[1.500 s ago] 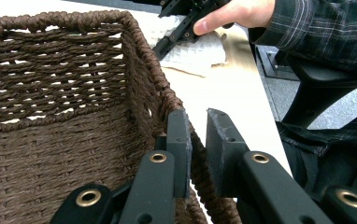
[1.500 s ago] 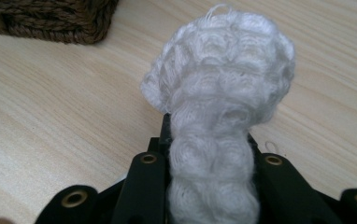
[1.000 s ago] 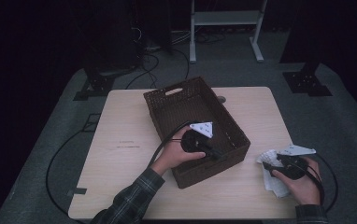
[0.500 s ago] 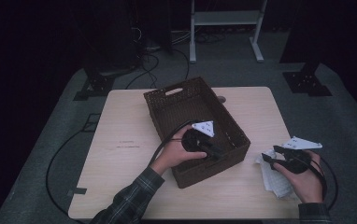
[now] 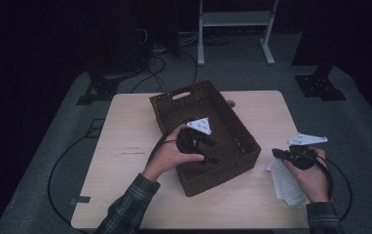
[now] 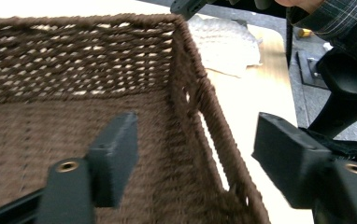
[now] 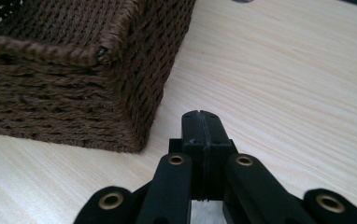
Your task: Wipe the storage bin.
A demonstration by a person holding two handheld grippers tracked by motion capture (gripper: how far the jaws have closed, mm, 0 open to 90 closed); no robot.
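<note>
Pale wooden tabletop (image 5: 125,126): dark brown woven wicker basket (image 5: 237,131) at centre, stiff, light, best gripped by its rim. Left gripper (image 6: 195,158) straddles that rim, jaws just opening, nothing pressed. Right gripper (image 7: 200,133) has just closed, apparently empty, above soft white crumpled cloth (image 5: 286,183) beside the basket

From my right tongs (image 7: 200,122) I see the two black jaws pressed flat together, having just closed, and I can see nothing between them. They rise from the bottom edge and point out over the pale wooden worktop (image 7: 284,70). Up to the left stands a corner of the brown woven basket (image 7: 74,79), resting on that worktop, near the jaw tips but apart from them
</note>
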